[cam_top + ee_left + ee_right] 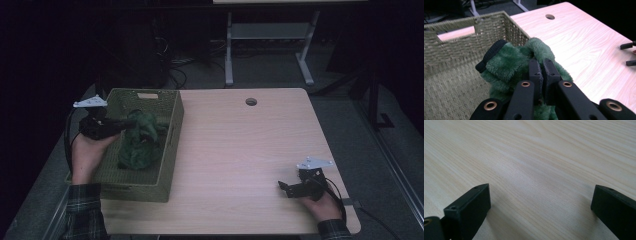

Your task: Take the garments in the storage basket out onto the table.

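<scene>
A fuzzy green cloth item (141, 142) with a black ribbed band (490, 55) hangs partly lifted over a woven olive basket (170, 150) at the table's left. My left gripper (129, 125) is shut on its upper part; in the left gripper view the jaws (542, 63) pinch the green pile (509, 67) close together above the basket's wall (456, 42). The lower part of the cloth still lies inside the basket. My right gripper (283, 189) rests low near the front right of the table, open, with bare wood between its fingers (541, 188).
The light wooden table (240, 145) has a round cable hole (251, 102) near its far edge. Beyond the table stand a white desk frame (229, 55) and cables on a dark floor. The right gripper's jaw tips (630, 53) show at the far right of the left gripper view.
</scene>
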The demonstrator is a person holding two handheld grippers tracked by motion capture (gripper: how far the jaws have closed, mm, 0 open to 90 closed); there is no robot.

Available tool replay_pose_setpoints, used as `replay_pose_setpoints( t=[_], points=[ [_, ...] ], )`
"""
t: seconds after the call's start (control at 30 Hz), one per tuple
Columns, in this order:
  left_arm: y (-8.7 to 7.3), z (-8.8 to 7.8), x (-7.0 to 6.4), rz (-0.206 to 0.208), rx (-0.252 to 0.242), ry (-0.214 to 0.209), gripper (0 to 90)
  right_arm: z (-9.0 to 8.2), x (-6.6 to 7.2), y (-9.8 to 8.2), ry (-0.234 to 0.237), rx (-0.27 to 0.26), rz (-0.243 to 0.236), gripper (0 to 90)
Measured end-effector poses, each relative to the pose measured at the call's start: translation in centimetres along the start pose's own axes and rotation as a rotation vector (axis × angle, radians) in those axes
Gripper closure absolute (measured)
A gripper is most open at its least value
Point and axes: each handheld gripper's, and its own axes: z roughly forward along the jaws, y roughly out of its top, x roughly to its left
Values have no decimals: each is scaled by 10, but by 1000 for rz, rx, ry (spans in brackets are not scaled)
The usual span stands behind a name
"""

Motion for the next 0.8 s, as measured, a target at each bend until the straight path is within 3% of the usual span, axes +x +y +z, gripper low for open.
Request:
replay_pose_setpoints(
  t=[0.43, 0.8],
  points=[
    [27, -21, -9, 24, -57, -25, 871, 0, 0, 0, 0, -1, 2, 22],
    [62, -45, -24, 69, -121, -47, 871, 0, 0, 0, -3, 1, 2, 22]
  ],
)
